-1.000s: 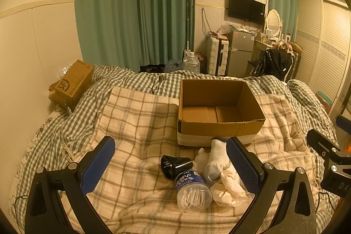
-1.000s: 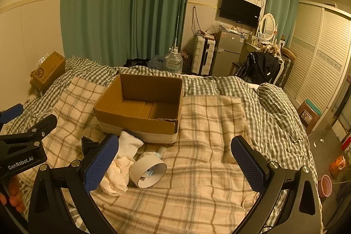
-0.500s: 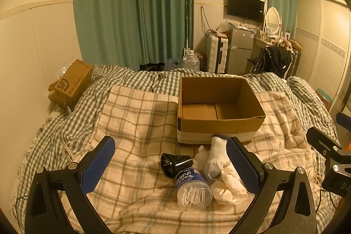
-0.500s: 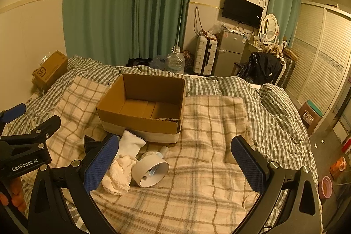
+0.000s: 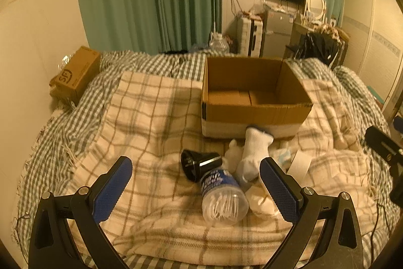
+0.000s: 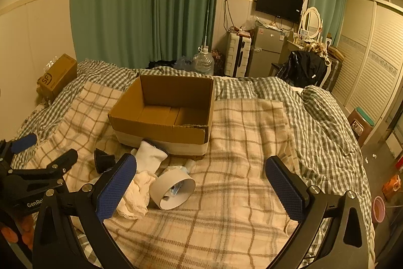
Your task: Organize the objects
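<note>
Jaws wide apart, both grippers (image 5: 195, 183) (image 6: 200, 187) empty

Partly hidden behind a blue pad at lower right of the left wrist view: cream cloth (image 5: 262, 201). Cut off by the right edge there: right gripper (image 5: 385, 150). Contents of white paper tube (image 6: 173, 189), lower centre, too small to identify.

I see long green curtains (image 6: 148, 1) behind the bed. A black wall television (image 6: 279, 3) hangs right of them, above a grey mini fridge (image 6: 267, 49).
</note>
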A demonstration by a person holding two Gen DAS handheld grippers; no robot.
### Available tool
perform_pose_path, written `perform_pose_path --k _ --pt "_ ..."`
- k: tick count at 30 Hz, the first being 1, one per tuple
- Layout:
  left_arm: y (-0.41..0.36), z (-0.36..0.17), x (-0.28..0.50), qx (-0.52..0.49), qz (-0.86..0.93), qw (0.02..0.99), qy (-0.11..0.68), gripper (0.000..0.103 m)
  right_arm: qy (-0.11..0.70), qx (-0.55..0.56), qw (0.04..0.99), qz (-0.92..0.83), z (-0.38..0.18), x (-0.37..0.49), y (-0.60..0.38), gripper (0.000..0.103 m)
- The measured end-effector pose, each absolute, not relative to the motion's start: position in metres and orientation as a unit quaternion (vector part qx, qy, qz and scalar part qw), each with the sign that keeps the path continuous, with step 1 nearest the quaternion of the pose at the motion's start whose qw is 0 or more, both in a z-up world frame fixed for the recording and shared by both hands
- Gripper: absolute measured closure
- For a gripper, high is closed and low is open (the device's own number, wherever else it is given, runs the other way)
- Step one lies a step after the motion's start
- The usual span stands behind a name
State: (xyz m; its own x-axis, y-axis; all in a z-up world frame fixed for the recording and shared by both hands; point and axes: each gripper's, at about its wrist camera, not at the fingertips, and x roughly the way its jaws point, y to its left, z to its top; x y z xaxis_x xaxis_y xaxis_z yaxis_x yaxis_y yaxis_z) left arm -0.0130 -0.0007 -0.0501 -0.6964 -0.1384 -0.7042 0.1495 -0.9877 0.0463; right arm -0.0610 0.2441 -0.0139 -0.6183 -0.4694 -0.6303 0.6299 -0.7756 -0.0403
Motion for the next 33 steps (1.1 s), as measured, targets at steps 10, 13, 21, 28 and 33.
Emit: perform_pose_path --k 10,13,21,28,33 --pt "-0.001 -0.099 -0.025 0.469 -0.881 0.062 0.017 0.000 0.137 0.341 0.315 -0.875 -0.042 -0.067 0.240 0.000" --pt "-0.002 -0.118 -0.033 0.500 -0.863 0.059 0.034 0.001 0.144 0.351 0.317 -0.869 -0.053 -0.067 0.236 0.000" --pt "0.002 -0.134 -0.052 0.523 -0.850 0.049 0.031 0.002 0.170 0.379 0.316 -0.853 -0.078 -0.074 0.214 0.002" --pt "0.010 -0.161 -0.065 0.565 -0.824 0.031 0.032 0.013 0.180 0.424 0.304 -0.834 -0.104 -0.090 0.187 0.010" --pt "0.011 -0.173 -0.072 0.580 -0.813 0.018 0.039 0.026 0.179 0.451 0.301 -0.821 -0.123 -0.103 0.166 0.016"
